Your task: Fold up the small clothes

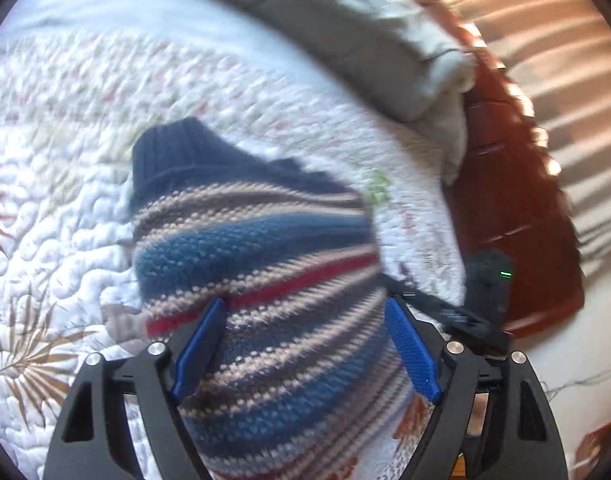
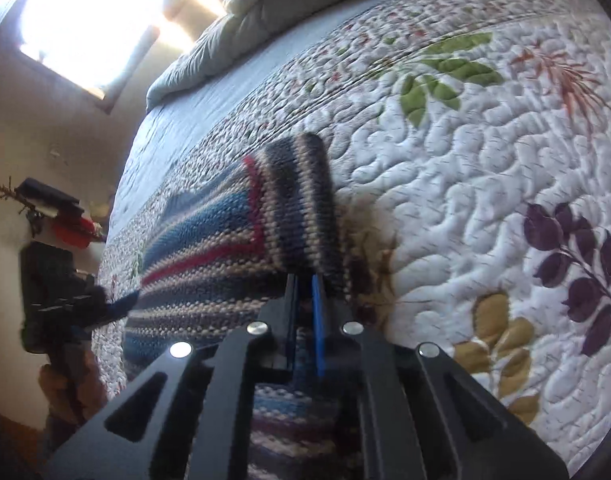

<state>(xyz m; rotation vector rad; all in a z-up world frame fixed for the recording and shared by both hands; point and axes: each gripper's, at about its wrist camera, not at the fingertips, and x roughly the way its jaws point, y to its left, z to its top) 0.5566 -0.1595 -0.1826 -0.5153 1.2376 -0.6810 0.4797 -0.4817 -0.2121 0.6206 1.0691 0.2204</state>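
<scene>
Sunlight falls in stripes over the wall beyond a bed (image 2: 485, 184) covered with a white quilt (image 1: 65, 208) stitched in wavy lines and printed with green, purple, ochre and rust leaves. Against the far edge of the quilt, a grey duvet (image 1: 369, 40) lies bunched in a roll, and a reddish wooden bed frame (image 1: 517, 216) runs along the quilt's side in the left wrist view. A bright window (image 2: 105, 20) shows past the duvet in the right wrist view.

On the quilt lies a striped knit sweater (image 1: 257, 240), banded in navy, blue, beige and red, with a plain navy ribbed cuff pointing toward the duvet. In the right wrist view one part of it is folded over the rest, so its stripes run crosswise to those beneath.

The left gripper (image 1: 305, 312) hovers over the sweater with its jaws wide apart; the blue pads (image 1: 409, 344) stand on either side of the knit and do not press on it. Motion blur smears this view.

The right gripper (image 2: 305, 280) has its jaws closed, the blue pads nearly together, pinching the near edge of the sweater's folded part; knit shows between and below the fingers. To the sweater's left in that view, the left gripper (image 2: 121, 304) appears as a dark blurred shape at the quilt's edge
</scene>
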